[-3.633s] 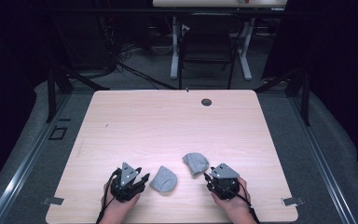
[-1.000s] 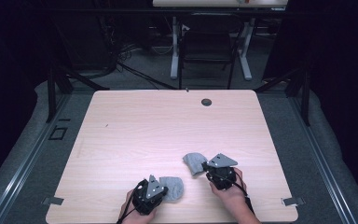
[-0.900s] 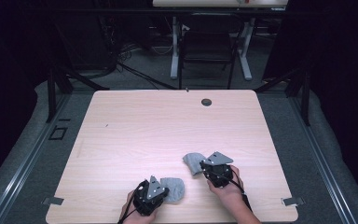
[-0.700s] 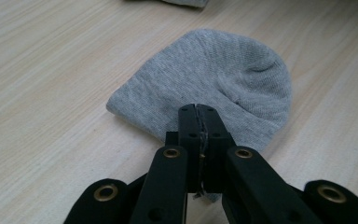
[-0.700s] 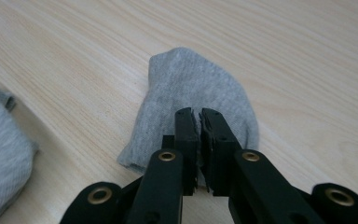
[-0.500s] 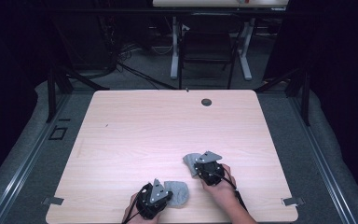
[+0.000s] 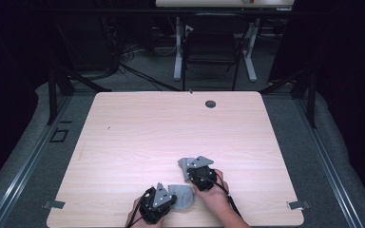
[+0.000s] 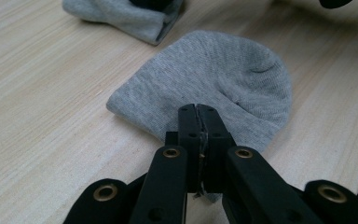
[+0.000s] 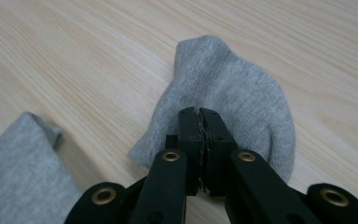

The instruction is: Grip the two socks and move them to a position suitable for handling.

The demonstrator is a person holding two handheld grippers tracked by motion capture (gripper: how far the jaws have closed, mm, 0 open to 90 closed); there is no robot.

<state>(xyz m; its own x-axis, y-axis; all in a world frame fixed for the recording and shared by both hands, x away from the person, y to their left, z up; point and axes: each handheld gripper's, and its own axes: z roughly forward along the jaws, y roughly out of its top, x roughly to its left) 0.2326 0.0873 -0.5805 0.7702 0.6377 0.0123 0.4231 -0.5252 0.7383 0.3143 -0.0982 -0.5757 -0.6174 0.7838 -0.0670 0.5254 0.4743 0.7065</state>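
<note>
Pinching two grey ankle socks, one per tool, near the front edge of the table [image 7: 123, 142]. Left gripper [image 8: 199, 116] has its jaws clamped together on the hem of the near sock [image 8: 214, 79], cloth edge visible in the seam between them; that sock lies flat on the wood, fanning out toward 12 o'clock from the jaw tips. Right gripper [image 9: 199, 119] has just been closing and now nips the edge of the far sock [image 9: 233, 93], which bunches up and spreads toward 12 to 1 o'clock ahead of its tips; a corner of the other sock shows at 8 o'clock in that view. From the high view, left gripper [image 7: 158, 203] sits at the 9 o'clock side of the near sock [image 7: 183, 197], right gripper [image 7: 200, 172] just at 4 o'clock of the far sock [image 7: 186, 164]. The far sock lies at roughly 12 o'clock of the near one, close but apart. Judgement: both grasps look made; socks not yet stacked or paired, so bringing them together and laying one on the other seems to be what remains.
</note>
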